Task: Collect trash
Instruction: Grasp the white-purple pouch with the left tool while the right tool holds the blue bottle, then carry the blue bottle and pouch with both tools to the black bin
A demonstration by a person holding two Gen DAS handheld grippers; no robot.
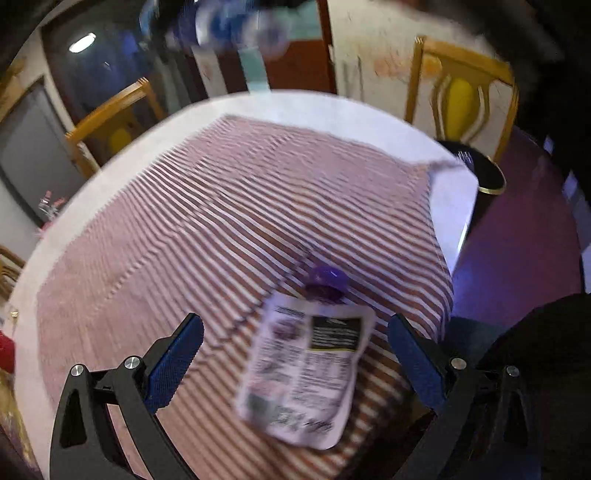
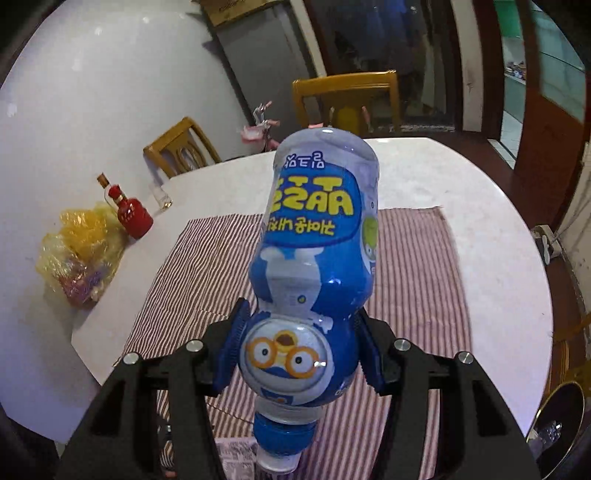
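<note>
A white squeeze pouch (image 1: 306, 373) with a purple cap (image 1: 327, 282) lies on the striped cloth (image 1: 221, 206) between the fingers of my left gripper (image 1: 295, 354), which is open around it without touching. My right gripper (image 2: 299, 347) is shut on a blue cartoon-labelled plastic bottle (image 2: 317, 243), held cap towards the camera above the striped cloth (image 2: 417, 266). The bottle appears blurred at the top of the left wrist view (image 1: 236, 26). A corner of the pouch (image 2: 236, 454) shows below the bottle.
The round white table (image 2: 480, 206) holds a yellow plastic bag (image 2: 81, 251), a red bottle (image 2: 133, 216) and a small glass (image 2: 160, 197) at its left. Wooden chairs (image 2: 345, 99) stand around. A black gold-rimmed bin (image 1: 487, 173) stands by the table's right side.
</note>
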